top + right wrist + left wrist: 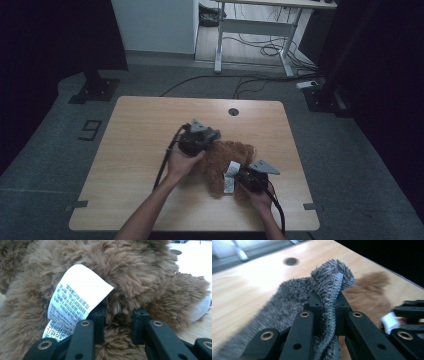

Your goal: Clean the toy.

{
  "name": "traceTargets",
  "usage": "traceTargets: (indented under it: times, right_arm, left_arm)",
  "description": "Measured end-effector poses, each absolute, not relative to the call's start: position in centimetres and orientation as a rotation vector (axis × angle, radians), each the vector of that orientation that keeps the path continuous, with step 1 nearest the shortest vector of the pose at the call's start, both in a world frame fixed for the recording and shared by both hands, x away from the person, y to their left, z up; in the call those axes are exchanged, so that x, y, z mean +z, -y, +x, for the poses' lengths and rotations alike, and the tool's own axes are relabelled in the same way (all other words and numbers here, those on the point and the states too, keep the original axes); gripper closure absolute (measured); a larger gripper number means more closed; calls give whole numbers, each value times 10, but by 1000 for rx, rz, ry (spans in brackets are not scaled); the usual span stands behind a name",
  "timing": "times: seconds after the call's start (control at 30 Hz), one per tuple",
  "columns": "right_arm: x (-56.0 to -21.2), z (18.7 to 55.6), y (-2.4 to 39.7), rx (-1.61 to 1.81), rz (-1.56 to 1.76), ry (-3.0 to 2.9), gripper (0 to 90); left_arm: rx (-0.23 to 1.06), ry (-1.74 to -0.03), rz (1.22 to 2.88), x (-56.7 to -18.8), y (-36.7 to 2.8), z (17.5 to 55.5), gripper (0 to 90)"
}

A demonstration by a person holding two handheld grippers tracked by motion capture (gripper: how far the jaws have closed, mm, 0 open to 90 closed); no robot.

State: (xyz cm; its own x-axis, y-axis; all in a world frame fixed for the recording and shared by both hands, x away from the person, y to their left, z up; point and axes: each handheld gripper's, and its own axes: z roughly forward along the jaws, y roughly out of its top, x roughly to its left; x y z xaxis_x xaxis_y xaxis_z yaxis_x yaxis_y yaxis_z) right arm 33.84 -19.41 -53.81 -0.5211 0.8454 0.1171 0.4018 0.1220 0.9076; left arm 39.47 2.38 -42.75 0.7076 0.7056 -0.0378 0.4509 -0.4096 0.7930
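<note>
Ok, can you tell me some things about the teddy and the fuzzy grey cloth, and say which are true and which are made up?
1. The left gripper pinches a fuzzy grey cloth. True.
2. The teddy bear is blue. False: its fur is brown.
3. The right gripper grips the teddy's fur beside a white tag. True.
4. The white tag is blank. False: it has printed writing on it.
5. The teddy lies on the floor. False: it lies on the wooden table.
</note>
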Motion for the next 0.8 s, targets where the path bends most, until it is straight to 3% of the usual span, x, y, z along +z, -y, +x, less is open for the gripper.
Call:
traceTargets:
  times: [0.13, 0.23, 0.8]
  right_arm:
    - [-538, 338, 194, 1376, 1203, -1977, 694]
    - [-540, 337, 196, 1372, 1213, -1981, 692]
    - [-540, 336, 194, 1385, 1201, -1983, 691]
  left_arm:
    - [417, -811, 2123, -445, 15, 384, 796]
    - [463, -781, 2143, -449, 22, 379, 799]
    - [489, -947, 2033, -447, -81, 377, 812]
